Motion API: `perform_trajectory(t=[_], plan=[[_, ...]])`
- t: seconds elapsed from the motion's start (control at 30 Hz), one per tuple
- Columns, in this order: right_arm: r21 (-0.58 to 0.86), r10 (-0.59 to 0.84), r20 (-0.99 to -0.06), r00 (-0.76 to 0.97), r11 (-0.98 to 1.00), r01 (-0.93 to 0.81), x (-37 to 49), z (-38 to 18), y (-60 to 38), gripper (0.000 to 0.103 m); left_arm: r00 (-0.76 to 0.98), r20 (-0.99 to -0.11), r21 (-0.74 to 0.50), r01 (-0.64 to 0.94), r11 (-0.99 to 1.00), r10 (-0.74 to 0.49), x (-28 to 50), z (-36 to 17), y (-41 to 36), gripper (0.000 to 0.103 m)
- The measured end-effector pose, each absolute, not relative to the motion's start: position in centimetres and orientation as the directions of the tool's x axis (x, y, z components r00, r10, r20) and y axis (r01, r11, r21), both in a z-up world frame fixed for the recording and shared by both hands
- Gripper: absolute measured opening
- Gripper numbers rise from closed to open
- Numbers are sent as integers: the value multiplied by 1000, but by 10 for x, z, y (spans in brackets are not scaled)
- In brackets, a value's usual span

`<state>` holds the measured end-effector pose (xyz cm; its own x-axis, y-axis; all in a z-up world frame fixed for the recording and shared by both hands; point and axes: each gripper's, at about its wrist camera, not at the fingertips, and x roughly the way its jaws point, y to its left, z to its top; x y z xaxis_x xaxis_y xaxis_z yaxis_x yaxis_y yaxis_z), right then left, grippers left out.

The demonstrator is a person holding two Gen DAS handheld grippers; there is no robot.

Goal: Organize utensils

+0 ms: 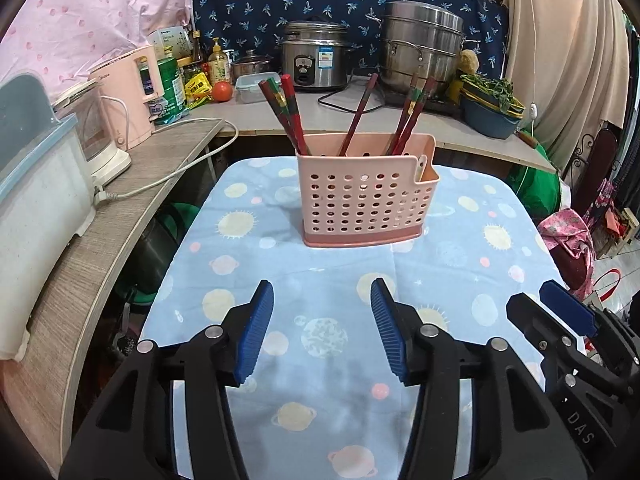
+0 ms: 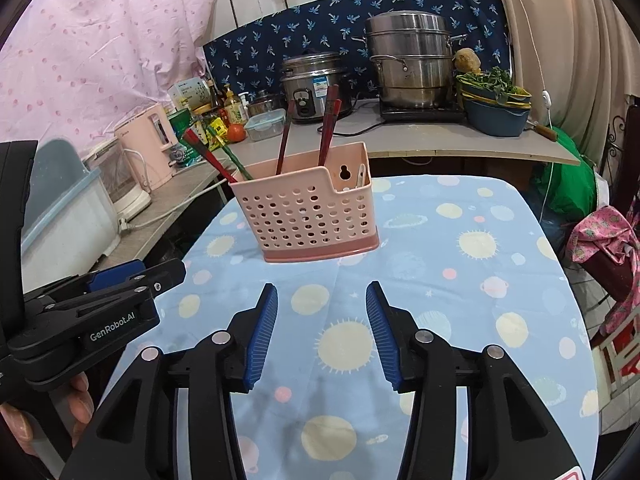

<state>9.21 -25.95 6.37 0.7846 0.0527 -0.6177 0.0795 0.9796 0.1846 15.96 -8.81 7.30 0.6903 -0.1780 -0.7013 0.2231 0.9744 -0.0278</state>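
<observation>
Judging progress: the task looks done or close to it; every utensil in view already stands in the pink perforated plastic utensil holder (image 1: 362, 196), and none lies loose on the blue planet-print cloth (image 1: 248, 240) over the table.
Left to do: nothing obvious; what rests at the bottom of the holder is probably hidden by its wall, so a stray piece cannot be ruled out.
Holder place: upright near the middle of the table, ahead of both tongs and well apart from them, its long side facing the cameras.
Chopstick axis: the dark red lacquered chopsticks (image 1: 290, 114) stand steeply, tips down in the holder, handles up; one cluster leans left, the others lean right.
Side slot: a pale utensil handle (image 2: 361, 176) sticks up from the lower compartment at the holder's right end.
Left tongs (image 1: 322, 330): released, blue ribbed pads parted, nothing between them.
Right tongs (image 2: 322, 332): released likewise, empty, over bare cloth.
</observation>
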Motion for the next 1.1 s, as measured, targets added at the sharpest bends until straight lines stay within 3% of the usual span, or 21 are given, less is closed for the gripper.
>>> perform_trajectory(t=[0.2,0.43,0.8,0.93,1.1], plan=[[145,27,-620,784,986,81,86,58,-253,54,701,-695,-19,200,980,-157,147,65,-84,61],[114,4,-635,773,990,89,82,51,-248,61,697,-705,0,191,982,-135,140,54,-84,65],[106,-21,-642,766,988,116,83,42,-252,76,711,-698,33,150,988,-84,138,44,-83,88],[108,-33,-636,771,985,131,84,41,-255,84,720,-691,43,135,990,-68,140,44,-82,92],[97,-46,-642,766,985,140,86,38,-257,86,722,-690,68,135,989,-51,142,42,-83,94]])
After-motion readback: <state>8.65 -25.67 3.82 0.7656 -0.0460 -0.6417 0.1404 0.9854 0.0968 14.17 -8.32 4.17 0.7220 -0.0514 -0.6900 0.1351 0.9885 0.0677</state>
